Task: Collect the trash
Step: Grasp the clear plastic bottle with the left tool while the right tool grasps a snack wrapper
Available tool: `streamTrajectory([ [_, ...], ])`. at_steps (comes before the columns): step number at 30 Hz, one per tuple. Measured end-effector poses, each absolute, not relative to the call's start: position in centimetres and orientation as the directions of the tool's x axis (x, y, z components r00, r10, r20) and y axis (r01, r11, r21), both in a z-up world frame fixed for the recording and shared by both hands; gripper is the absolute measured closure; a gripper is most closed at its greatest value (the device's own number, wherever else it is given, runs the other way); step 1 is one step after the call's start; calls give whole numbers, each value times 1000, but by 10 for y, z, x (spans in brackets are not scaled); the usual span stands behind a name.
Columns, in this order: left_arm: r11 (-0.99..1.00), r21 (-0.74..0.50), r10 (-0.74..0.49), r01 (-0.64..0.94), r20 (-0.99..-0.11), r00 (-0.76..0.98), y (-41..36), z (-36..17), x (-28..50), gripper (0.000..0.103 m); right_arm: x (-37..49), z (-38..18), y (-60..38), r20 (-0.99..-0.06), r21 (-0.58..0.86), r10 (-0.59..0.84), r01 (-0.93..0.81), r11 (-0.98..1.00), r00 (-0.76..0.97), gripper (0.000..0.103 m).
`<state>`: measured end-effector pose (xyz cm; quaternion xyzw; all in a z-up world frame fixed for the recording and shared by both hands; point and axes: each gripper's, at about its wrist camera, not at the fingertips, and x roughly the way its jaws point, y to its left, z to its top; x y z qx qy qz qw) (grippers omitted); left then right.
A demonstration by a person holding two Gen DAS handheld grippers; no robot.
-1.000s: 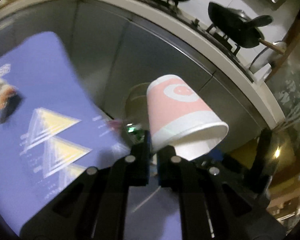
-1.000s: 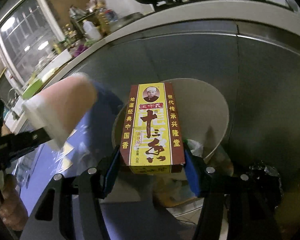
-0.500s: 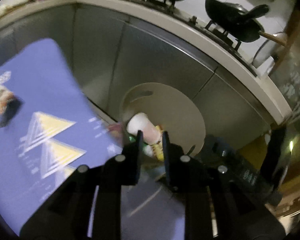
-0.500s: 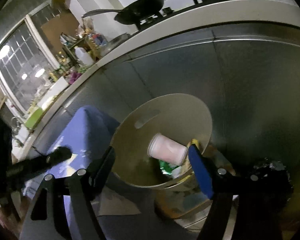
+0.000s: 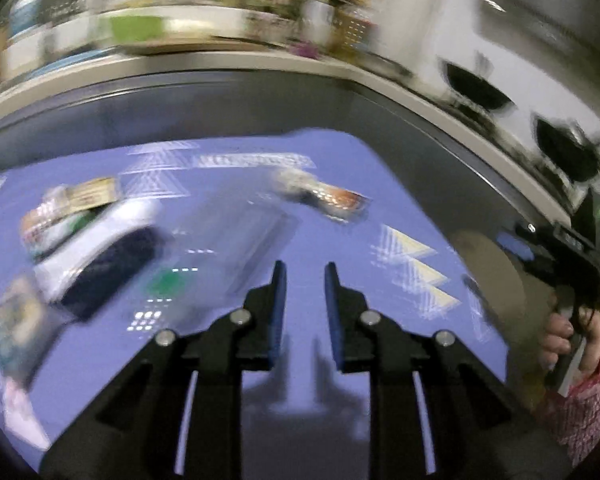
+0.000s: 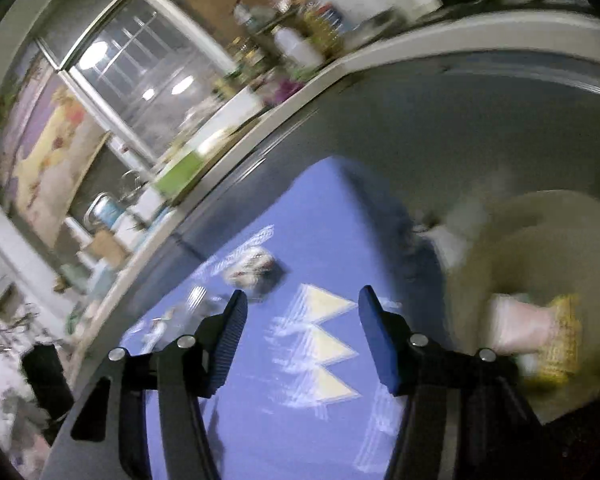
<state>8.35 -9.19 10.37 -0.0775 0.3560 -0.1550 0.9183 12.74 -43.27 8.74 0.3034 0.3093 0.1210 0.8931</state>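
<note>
Kitchen setting: a pale counter edge (image 5: 228, 60) curved across the top of the left wrist view, with dark pans (image 5: 476, 90) at upper right; everything was motion-blurred. A blue mat (image 5: 340, 264) with yellow triangles covered the work surface below.

Left gripper (image 5: 305, 276) sat low centre in its own view, jaws a narrow gap apart with nothing between them, only mat showing through.

Trash still on the mat: a crumpled orange-and-white wrapper (image 5: 324, 194) above the fingers; a white-and-dark packet (image 5: 100, 256) at left; smaller wrappers (image 5: 68, 204) at upper left, too blurred to identify.

Right gripper (image 6: 302, 320) was released, jaws having just narrowed somewhat, empty, over the triangle print. It also showed at the right edge of the left view, gripped by a hand (image 5: 572, 340) in a red-patterned sleeve.

Beige bin (image 6: 540, 248) stood at the right of the right wrist view, beside the mat. Inside lay a pink paper cup (image 6: 520, 324) touching a yellow box (image 6: 564, 340).
</note>
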Motion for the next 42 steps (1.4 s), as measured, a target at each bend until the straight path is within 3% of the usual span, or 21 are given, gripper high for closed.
streamTrajectory([
  [4, 952, -289, -271, 103, -635, 724, -37, 101, 90, 80, 181, 82, -407, -486, 679, 499, -50, 733, 717, 49],
  [8, 949, -292, -279, 114, -619, 734, -34, 103, 109, 75, 228, 75, -386, -523, 691, 537, -40, 722, 662, 49],
  [12, 958, -220, -282, 185, -598, 751, -71, 104, 137, 36, 263, 62, -370, -563, 687, 534, -2, 726, 630, 49],
  [16, 967, -116, -251, 227, -595, 763, -107, 99, 169, 21, 283, 48, -359, -595, 679, 536, 18, 734, 600, 49],
  [19, 972, -27, -199, 235, -632, 749, -128, 86, 188, 18, 293, 43, -352, -606, 675, 542, 15, 738, 582, 49],
  [23, 976, -11, -165, 218, -691, 704, -133, 66, 205, 17, 292, 37, -349, -610, 672, 556, -4, 741, 565, 50],
  [27, 975, 44, -111, 218, -753, 649, -136, 43, 211, 19, 290, 28, -344, -629, 668, 570, -7, 744, 529, 85],
  [29, 976, 38, -113, 214, -753, 649, -134, 42, 205, 26, 282, 27, -342, -604, 690, 593, -23, 723, 531, 91],
  [30, 977, 40, -111, 211, -746, 657, -133, 44, 201, 34, 278, 29, -341, -604, 686, 591, -28, 727, 535, 92],
  [33, 974, 11, -143, 225, -741, 656, -131, 53, 186, 41, 254, 36, -338, -602, 671, 574, -39, 741, 555, 93],
  [42, 945, -132, -287, 298, -770, 569, -100, 53, 104, 42, 147, 33, -335, -522, 747, 611, -28, 665, 595, 93],
])
